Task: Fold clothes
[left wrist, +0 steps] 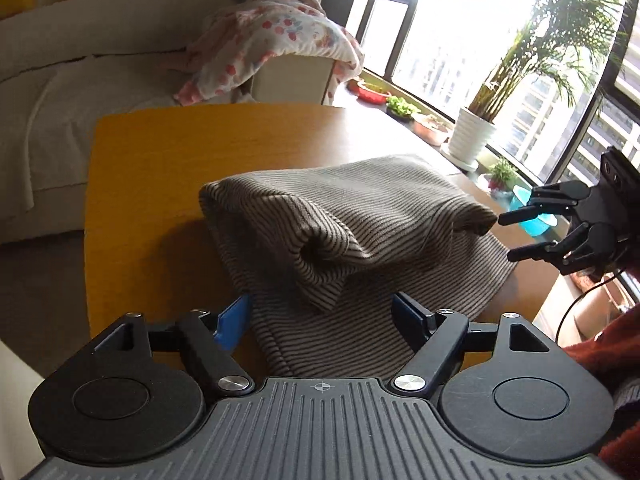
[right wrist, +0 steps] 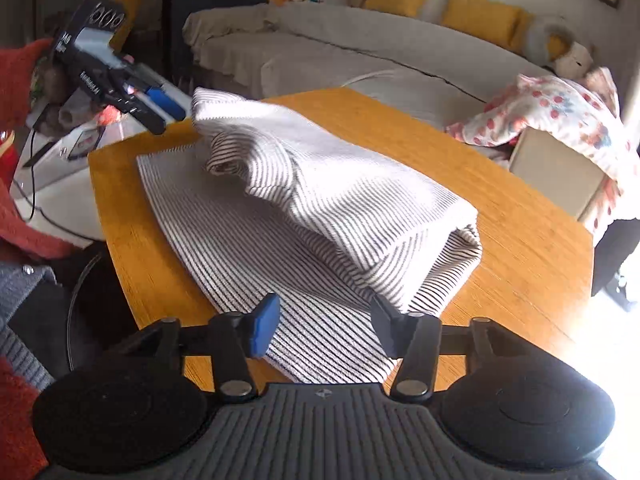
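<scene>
While my left gripper (left wrist: 322,316) and right gripper (right wrist: 324,330) gape empty, the striped knit garment (right wrist: 320,200) lies half-folded on the orange wooden table (right wrist: 520,256); its puffed upper flap wants flattening.

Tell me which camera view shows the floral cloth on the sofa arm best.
The left wrist view: the floral cloth lies nearly whole there, draped over the sofa arm. The right wrist view shows it at the right edge, partly cut off.

1 striped cloth (right wrist: 304,208) on 1 bench (right wrist: 520,248). 2 grippers: left gripper (left wrist: 322,312), right gripper (right wrist: 324,328). 1 sofa (right wrist: 328,40), 2 yellow pillows (right wrist: 480,20), 1 flowery blanket (left wrist: 272,40), 1 big plant (left wrist: 560,40) in 1 white pot (left wrist: 472,136).
</scene>
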